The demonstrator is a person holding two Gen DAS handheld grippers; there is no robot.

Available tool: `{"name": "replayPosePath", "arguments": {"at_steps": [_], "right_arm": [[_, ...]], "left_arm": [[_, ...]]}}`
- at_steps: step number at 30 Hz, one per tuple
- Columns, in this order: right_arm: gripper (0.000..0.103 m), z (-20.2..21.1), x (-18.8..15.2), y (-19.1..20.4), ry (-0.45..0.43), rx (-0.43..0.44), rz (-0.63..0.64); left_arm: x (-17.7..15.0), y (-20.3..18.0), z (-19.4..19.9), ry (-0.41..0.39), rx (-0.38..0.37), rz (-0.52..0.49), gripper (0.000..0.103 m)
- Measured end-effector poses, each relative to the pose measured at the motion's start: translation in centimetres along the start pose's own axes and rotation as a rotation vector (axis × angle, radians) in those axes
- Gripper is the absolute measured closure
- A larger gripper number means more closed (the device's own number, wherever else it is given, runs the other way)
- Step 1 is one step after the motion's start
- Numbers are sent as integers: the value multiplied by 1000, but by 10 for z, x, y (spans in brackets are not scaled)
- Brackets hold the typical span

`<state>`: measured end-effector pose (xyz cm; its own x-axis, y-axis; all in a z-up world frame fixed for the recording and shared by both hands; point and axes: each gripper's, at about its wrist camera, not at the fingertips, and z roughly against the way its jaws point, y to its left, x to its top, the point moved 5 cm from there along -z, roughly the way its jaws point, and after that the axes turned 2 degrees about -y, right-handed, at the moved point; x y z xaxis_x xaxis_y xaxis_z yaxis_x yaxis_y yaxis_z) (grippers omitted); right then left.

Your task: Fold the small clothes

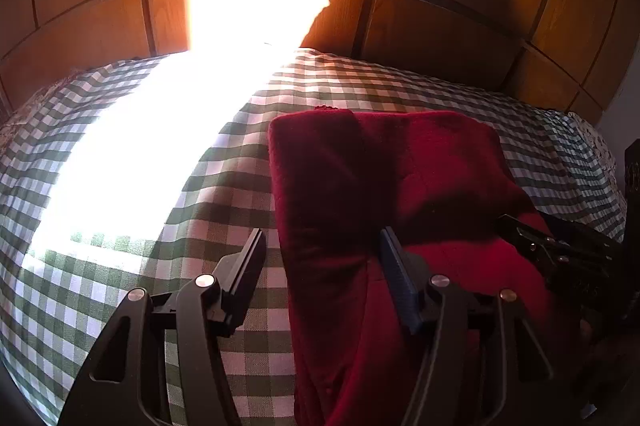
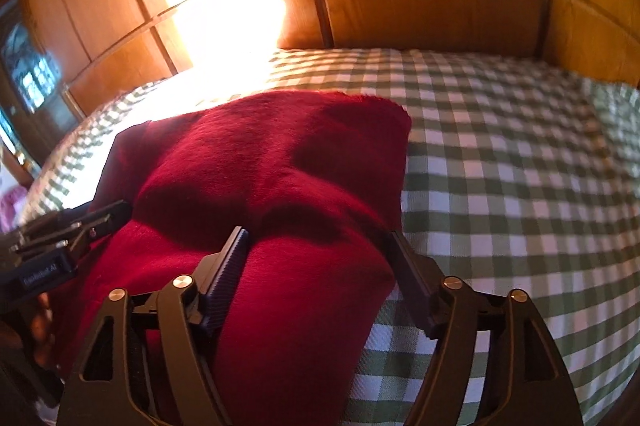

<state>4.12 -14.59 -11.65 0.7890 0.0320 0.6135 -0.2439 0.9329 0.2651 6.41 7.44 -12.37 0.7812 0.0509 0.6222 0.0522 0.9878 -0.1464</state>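
A dark red garment lies folded on the green-and-white checked bedcover. My left gripper is open low over the garment's left edge, one finger over the checked cover and the other over the red cloth, neither pad pressing. My right gripper is open with a bulging fold of the red garment between its fingers, which straddle the garment's right edge. Each gripper also shows in the other's view: the right gripper at the garment's right side, the left gripper at its left side.
Wooden panels rise behind the bed. A glaring patch of sunlight washes out the cover left of the garment. Bare checked cover stretches to the right. A patterned cloth shows at the bed's far right edge.
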Motion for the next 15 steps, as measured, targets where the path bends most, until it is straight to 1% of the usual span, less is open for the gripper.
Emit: {"name": "replayPosePath", "arguments": {"at_steps": [1,4,6,8,12,15], "right_arm": [[28,-1,-1,-2,5,11,-17],[24,-3,-1,-4,12,24,-40],[20,-5,-2,-7,19,32,-55],[13,-7,-2,-11,30,44,-76],[11,-6,-2,-11,49,84,-89],[11,0,-5,-17,81,161,-112]], "left_arm": [[-2,3,0,-1,3,11,36],[-9,15,2,3,-3,69,28],[-14,23,5,10,-17,107,27],[-18,26,8,14,-15,114,26],[-25,26,14,15,-15,90,26],[-32,29,16,28,-53,99,26]]}}
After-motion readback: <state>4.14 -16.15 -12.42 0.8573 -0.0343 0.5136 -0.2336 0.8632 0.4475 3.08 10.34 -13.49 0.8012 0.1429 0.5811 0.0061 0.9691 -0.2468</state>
